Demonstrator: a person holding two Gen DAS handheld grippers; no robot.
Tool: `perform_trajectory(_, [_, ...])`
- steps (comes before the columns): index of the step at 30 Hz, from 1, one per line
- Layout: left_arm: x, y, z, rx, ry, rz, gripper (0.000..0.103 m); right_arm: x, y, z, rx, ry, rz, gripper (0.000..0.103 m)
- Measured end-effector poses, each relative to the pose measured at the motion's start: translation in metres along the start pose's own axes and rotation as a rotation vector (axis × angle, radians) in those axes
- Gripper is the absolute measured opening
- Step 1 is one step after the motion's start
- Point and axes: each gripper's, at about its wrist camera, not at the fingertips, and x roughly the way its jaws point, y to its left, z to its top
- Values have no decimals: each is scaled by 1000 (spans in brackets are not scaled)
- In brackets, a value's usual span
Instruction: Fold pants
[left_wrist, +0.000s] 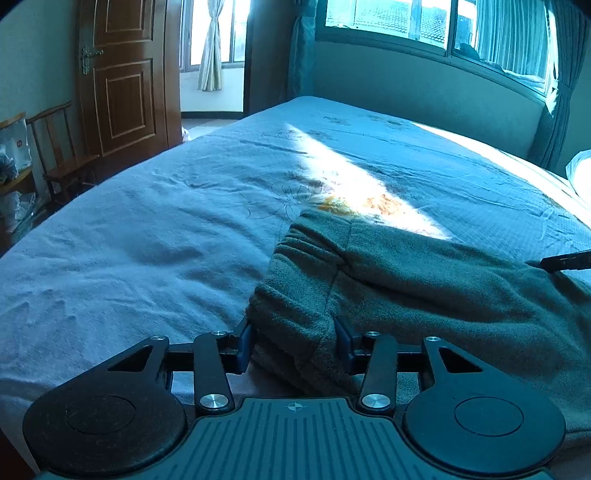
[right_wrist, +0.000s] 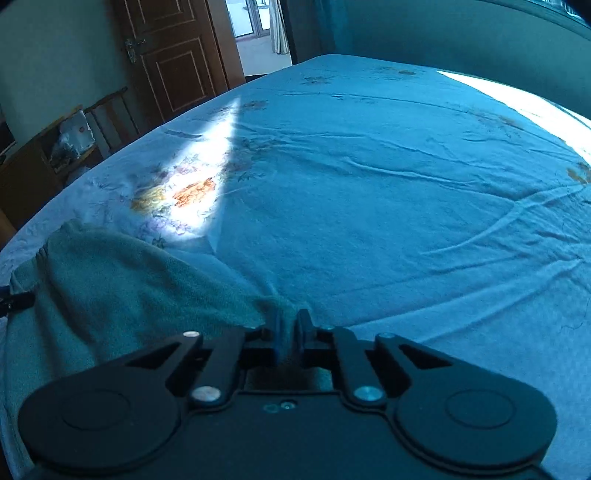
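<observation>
Pants bunch inside the right gripper, apparently pinched.

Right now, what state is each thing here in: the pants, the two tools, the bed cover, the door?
Pants: lying rumpled on the bed, not neatly folded.
Left tool: part open, waistband fabric between its fingers.
Right tool: shut on a pinch of the pants.
Bed cover: spread out, wrinkled.
Door: open.

This is a bedroom in a home. A big bed with a blue flowered sheet fills the room. There is a brown wooden door, a wooden chair by the wall, and windows with long curtains.
</observation>
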Motion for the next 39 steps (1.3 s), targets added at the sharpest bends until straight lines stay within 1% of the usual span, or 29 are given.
perform_trajectory(1, [-3,-3,0,18,-11,13,42,-3,0,0,-5,-19,-11,0])
perform_trajectory(2, [-2,-5,-1,26,-3,25,42,1,-1,1,-13,-9,-39,0])
perform_trajectory(3, [5,-6,-5,40,29,42,43,9,-3,-3,-13,32,-61,0])
perform_trajectory(4, [11,-7,-8,58,46,46,46,24,-8,-10,-20,94,-83,0])
perform_trajectory(6, [11,-3,-7,42,39,48,55,25,-16,-13,1,79,-106,0])
perform_trajectory(7, [7,1,-3,28,41,49,64,17,-20,-10,30,62,-122,0])
perform_trajectory(8, [0,3,0,20,26,67,70,1,-23,-9,61,2,-129,0])
perform_trajectory(9, [-12,4,2,22,-14,86,77,-15,-24,-9,74,-55,-119,0])
perform_trajectory(10, [-20,2,3,36,-34,95,78,-33,-24,-11,86,-105,-97,0])
perform_trajectory(11, [-28,-2,5,46,-48,106,78,-47,-23,-14,102,-127,-69,9])
perform_trajectory(12, [-34,-8,6,48,-60,88,78,-57,-21,-18,115,-127,-41,13])
perform_trajectory(14, [-38,-26,5,86,-59,56,80,-67,-10,-31,132,-101,-3,15])
perform_trajectory(15, [-38,-38,2,124,-65,58,84,-67,-4,-39,118,-83,0,14])
perform_trajectory(16, [-36,-53,-4,186,-73,70,92,-64,4,-50,80,-55,-11,15])
perform_trajectory(17, [-31,-63,-10,237,-74,88,95,-59,9,-63,44,-21,-47,21])
perform_trajectory(18, [-23,-71,-17,291,-48,104,98,-55,8,-72,31,20,-84,26])
perform_trajectory(19, [-12,-75,-23,321,4,113,98,-56,1,-83,35,27,-106,26])
perform_trajectory(20, [-8,-72,-27,301,24,102,98,-68,-12,-93,72,4,-114,26])
perform_trajectory(21, [-9,-63,-28,242,23,75,100,-80,-26,-99,104,-1,-146,26])
perform_trajectory(23, [-9,-47,-27,156,52,44,103,-106,-59,-114,173,-14,-233,26])
perform_trajectory(24, [-10,-41,-28,126,59,38,103,-116,-75,-120,204,-14,-257,26])
perform_trajectory(27, [-9,-37,-32,97,67,27,103,-155,-129,-150,296,-28,-344,24])
perform_trajectory(29, [-13,-41,-31,99,65,49,103,-193,-158,-174,397,-78,-466,26])
perform_trajectory(30, [-17,-45,-31,105,55,64,103,-212,-167,-183,457,-123,-472,31])
perform_trajectory(32, [-27,-53,-32,117,25,70,103,-265,-186,-216,642,-283,-417,33])
perform_trajectory(34, [-37,-64,-32,146,-13,62,103,-304,-192,-250,754,-384,-438,35])
perform_trajectory(35, [-41,-71,-32,157,-26,60,103,-322,-194,-269,803,-425,-444,35])
perform_trajectory(37, [-50,-88,-31,172,-50,33,103,-346,-198,-309,927,-485,-418,35])
perform_trajectory(39, [-58,-118,-30,204,-66,-26,103,-360,-199,-340,1017,-503,-407,35])
